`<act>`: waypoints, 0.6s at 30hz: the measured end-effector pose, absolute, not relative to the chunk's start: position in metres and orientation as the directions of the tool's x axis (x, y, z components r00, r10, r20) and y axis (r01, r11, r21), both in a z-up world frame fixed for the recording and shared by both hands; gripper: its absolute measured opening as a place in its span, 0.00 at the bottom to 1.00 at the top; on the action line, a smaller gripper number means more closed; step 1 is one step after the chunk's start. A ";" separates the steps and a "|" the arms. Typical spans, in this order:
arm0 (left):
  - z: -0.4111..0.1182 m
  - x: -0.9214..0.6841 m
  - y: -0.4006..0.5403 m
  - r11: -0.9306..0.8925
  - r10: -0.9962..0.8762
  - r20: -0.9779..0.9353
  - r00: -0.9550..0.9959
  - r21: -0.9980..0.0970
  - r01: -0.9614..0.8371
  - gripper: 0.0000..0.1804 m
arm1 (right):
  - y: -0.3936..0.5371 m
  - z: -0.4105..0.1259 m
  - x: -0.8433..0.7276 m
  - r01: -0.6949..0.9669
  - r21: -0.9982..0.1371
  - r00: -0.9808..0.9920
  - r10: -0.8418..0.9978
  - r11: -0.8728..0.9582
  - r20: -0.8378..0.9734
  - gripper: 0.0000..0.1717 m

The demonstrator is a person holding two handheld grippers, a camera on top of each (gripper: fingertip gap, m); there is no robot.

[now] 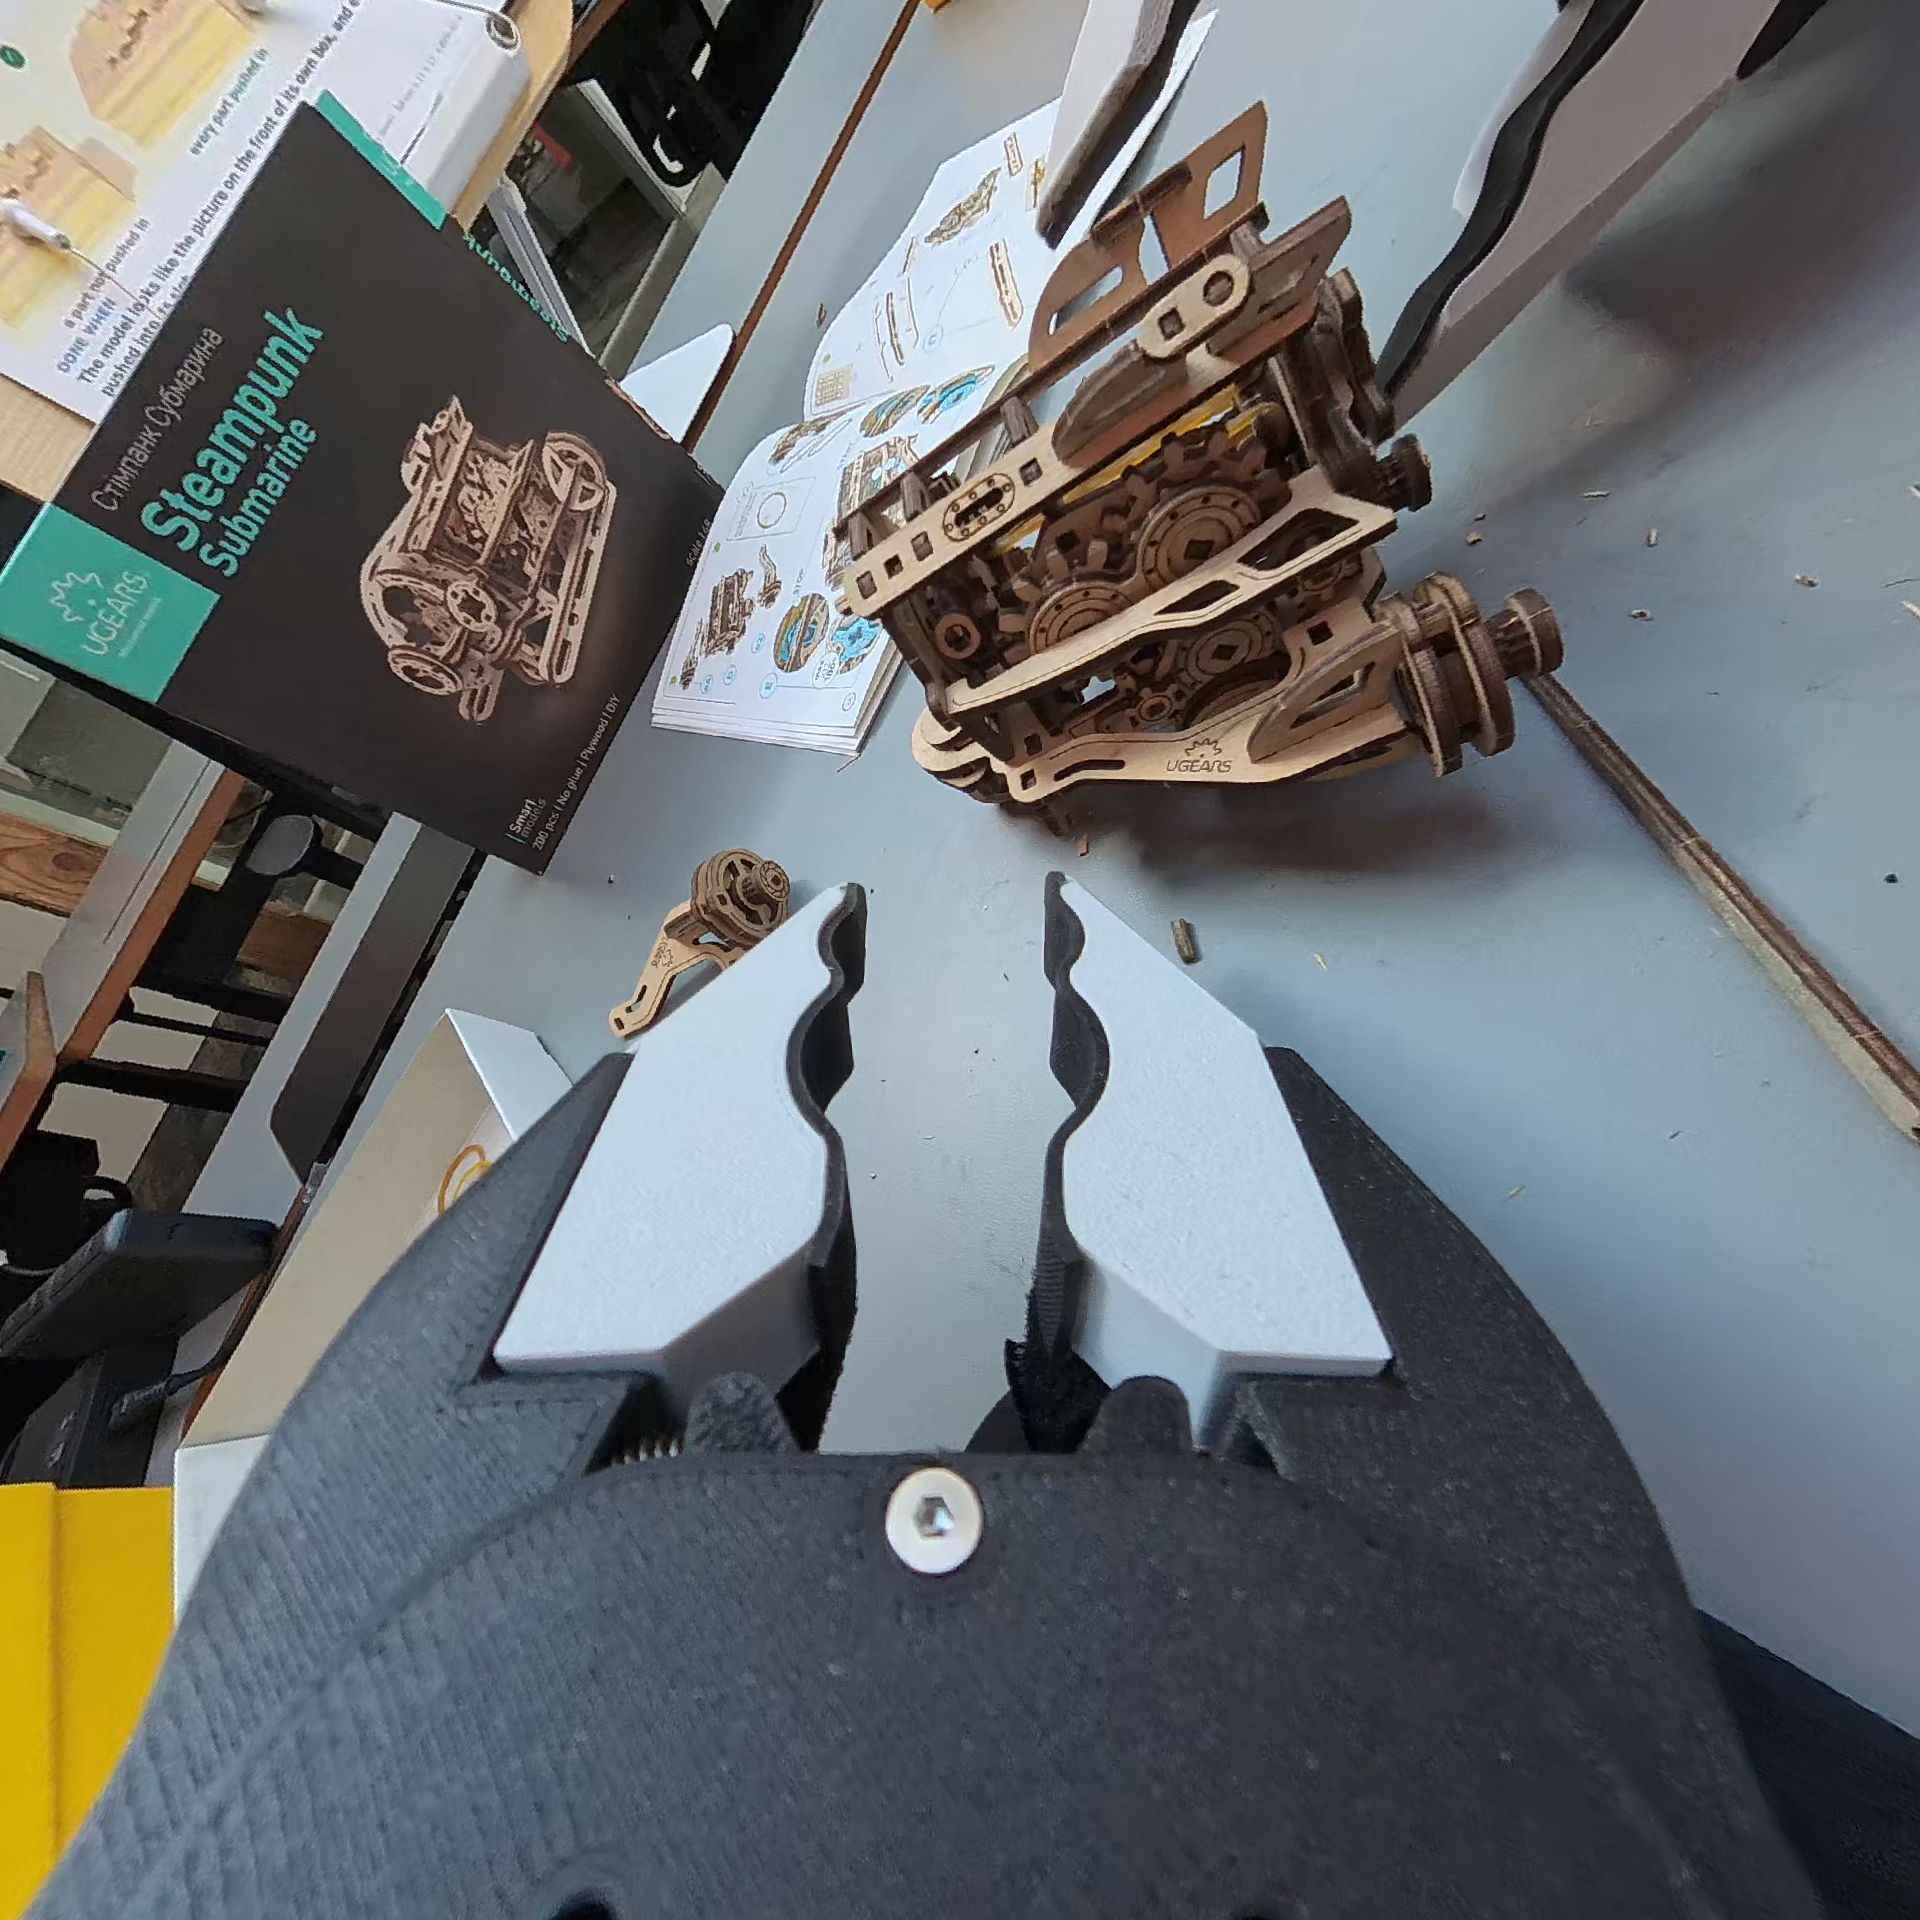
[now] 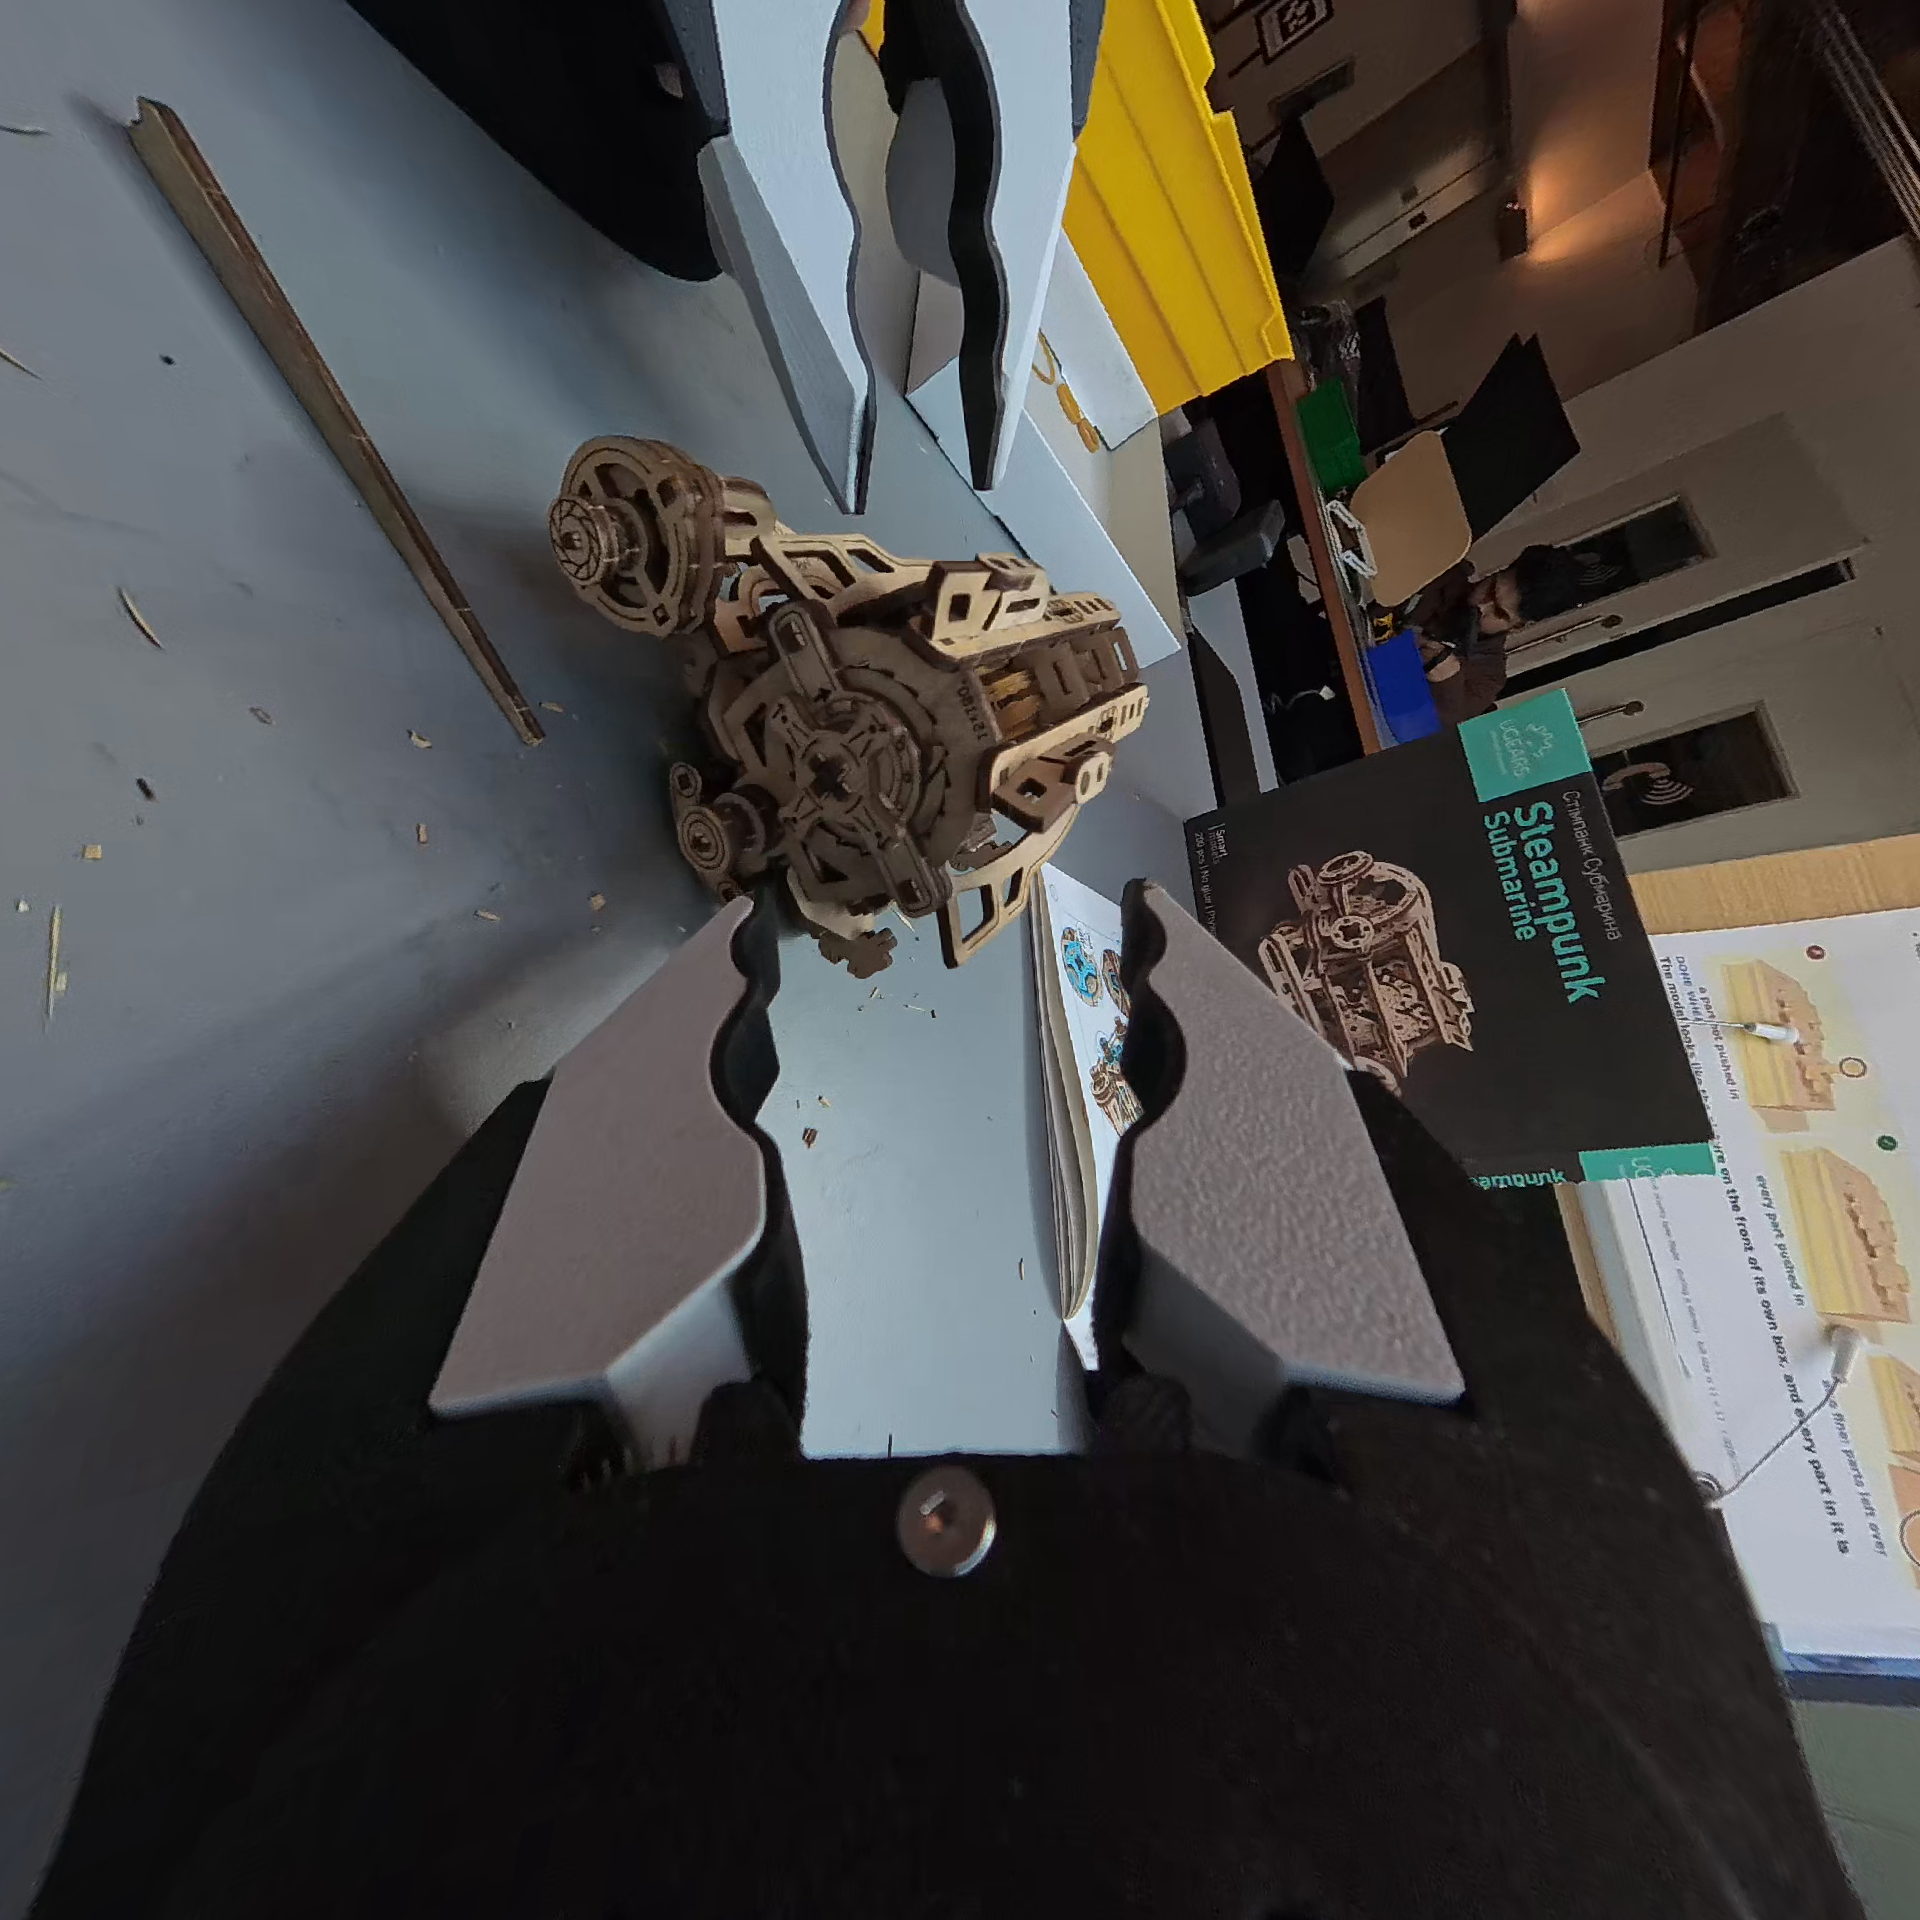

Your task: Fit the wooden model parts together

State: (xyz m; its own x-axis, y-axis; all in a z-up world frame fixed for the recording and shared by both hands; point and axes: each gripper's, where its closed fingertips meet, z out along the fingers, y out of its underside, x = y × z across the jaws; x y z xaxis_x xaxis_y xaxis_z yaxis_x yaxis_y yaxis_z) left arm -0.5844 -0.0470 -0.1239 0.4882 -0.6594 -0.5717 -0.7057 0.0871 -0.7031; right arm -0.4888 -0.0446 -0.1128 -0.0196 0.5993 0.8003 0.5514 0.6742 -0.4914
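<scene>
The bench (image 1: 1558,1039) had a matte grey-blue top with a wooden edge strip (image 1: 800,249), and daylight fell across it, casting soft shadows. Beyond it in the right wrist view stood a yellow bin (image 2: 1174,239), a green crate (image 2: 1325,431) and a blue crate (image 2: 1397,681). Farther back were pale walls, a grey door with a dark window (image 2: 1704,769), and a warm patch of lamplight (image 2: 1558,218) on the wall.
</scene>
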 end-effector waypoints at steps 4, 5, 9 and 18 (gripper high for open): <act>-0.122 -0.591 -0.044 0.040 -0.654 -0.540 0.530 -0.724 -0.689 0.19 | -0.040 -0.099 -0.484 0.518 -0.583 0.059 0.654 0.626 0.754 0.38; -0.119 -0.593 -0.043 0.025 -0.649 -0.524 0.551 -0.739 -0.674 0.20 | -0.039 -0.096 -0.482 0.500 -0.615 0.078 0.675 0.610 0.734 0.38; -0.102 -0.603 -0.037 -0.026 -0.613 -0.441 0.656 -0.818 -0.574 0.20 | -0.034 -0.080 -0.475 0.402 -0.751 0.160 0.768 0.524 0.621 0.37; -0.095 -0.613 -0.037 -0.207 -0.623 -0.167 0.765 -0.907 -0.366 0.20 | -0.035 -0.076 -0.471 0.254 -0.921 0.153 0.928 0.296 0.341 0.29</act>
State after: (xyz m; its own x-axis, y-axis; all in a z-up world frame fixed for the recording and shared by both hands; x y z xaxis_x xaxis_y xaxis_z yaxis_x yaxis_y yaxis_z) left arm -0.6126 -0.0373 -0.0954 0.7646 -0.6226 -0.1668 -0.3663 -0.2069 -0.9072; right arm -0.4708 -0.0348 -0.0761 0.1528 0.9277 0.3406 0.2538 0.2962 -0.9208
